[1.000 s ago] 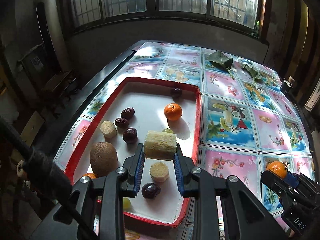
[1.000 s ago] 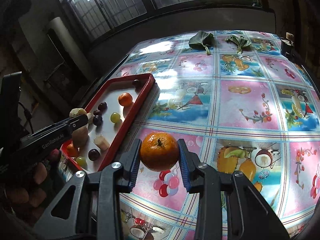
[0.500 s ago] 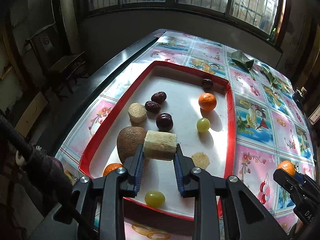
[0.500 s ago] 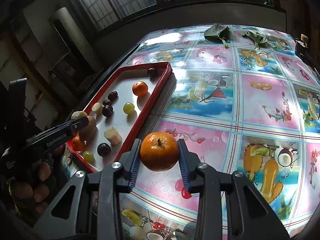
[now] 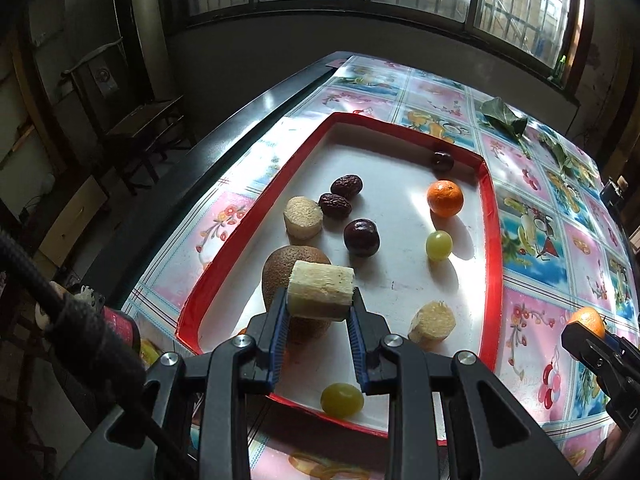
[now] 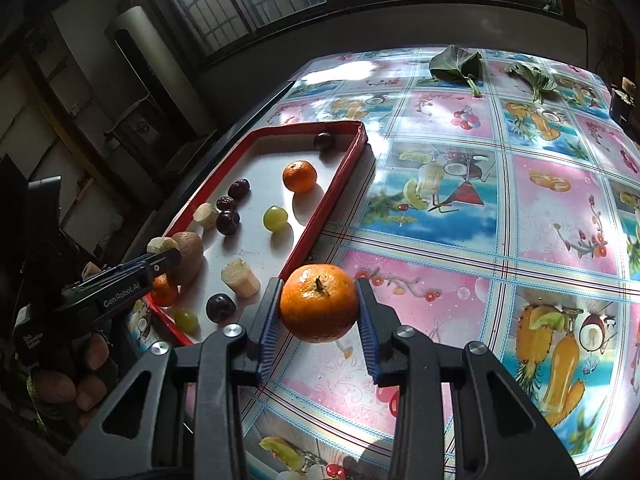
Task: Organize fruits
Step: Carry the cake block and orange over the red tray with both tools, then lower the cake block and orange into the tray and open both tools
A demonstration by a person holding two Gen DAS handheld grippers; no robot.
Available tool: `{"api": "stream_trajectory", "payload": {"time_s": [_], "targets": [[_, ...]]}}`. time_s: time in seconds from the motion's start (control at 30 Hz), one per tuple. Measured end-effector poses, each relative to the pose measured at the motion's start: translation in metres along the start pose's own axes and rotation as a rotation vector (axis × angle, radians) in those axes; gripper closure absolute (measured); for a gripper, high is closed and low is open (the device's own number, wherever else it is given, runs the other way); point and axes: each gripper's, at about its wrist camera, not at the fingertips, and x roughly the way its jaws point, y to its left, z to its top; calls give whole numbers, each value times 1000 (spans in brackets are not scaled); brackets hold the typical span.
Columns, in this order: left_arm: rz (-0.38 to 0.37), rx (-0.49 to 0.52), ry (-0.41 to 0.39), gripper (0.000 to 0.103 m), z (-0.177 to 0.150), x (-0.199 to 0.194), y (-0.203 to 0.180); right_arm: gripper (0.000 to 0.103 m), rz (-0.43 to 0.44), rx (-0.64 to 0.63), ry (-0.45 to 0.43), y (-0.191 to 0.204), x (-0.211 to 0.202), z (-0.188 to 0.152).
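My left gripper (image 5: 320,300) is shut on a pale sugarcane piece (image 5: 321,290) and holds it above the near end of the red-rimmed white tray (image 5: 494,240), over a brown kiwi (image 5: 280,264). My right gripper (image 6: 318,300) is shut on a tangerine (image 6: 319,302) above the tablecloth, just right of the tray (image 6: 320,216). The tray holds another tangerine (image 5: 445,198), green grapes (image 5: 438,245), dark plums (image 5: 361,237), two red dates (image 5: 346,186) and other sugarcane pieces (image 5: 303,217).
The table has a colourful fruit-print cloth (image 6: 500,208). Green leaves (image 6: 456,64) lie at its far end. A small dark object (image 6: 622,100) stands at the far right edge. The table's left edge drops to a dark floor with a chair (image 5: 136,120).
My left gripper has drawn back toward the tray's near-left end with the sugarcane piece still held. My right gripper holds the tangerine and has shifted slightly nearer the tray.
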Motion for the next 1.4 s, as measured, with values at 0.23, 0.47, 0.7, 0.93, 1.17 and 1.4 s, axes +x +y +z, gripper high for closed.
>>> {"api": "stream_trajectory", "payload": {"time_s": [0.23, 0.47, 0.7, 0.93, 1.17, 1.4], "targets": [[16, 17, -4, 76, 0, 2, -4, 65, 8, -1, 9, 0, 5, 0], [-32, -27, 14, 76, 6, 3, 11, 65, 5, -21, -2, 1, 7, 15], [-64, -27, -3, 76, 16, -5, 9, 65, 10, -96, -121, 24, -15, 78], [-103, -16, 23, 76, 17, 2, -1, 65, 61, -145, -174, 52, -8, 137], [-122, 10, 61, 76, 16, 16, -12, 65, 86, -148, -51, 57, 48, 131], [-125, 27, 86, 76, 15, 28, -18, 65, 79, -166, 19, 59, 86, 132]]}}
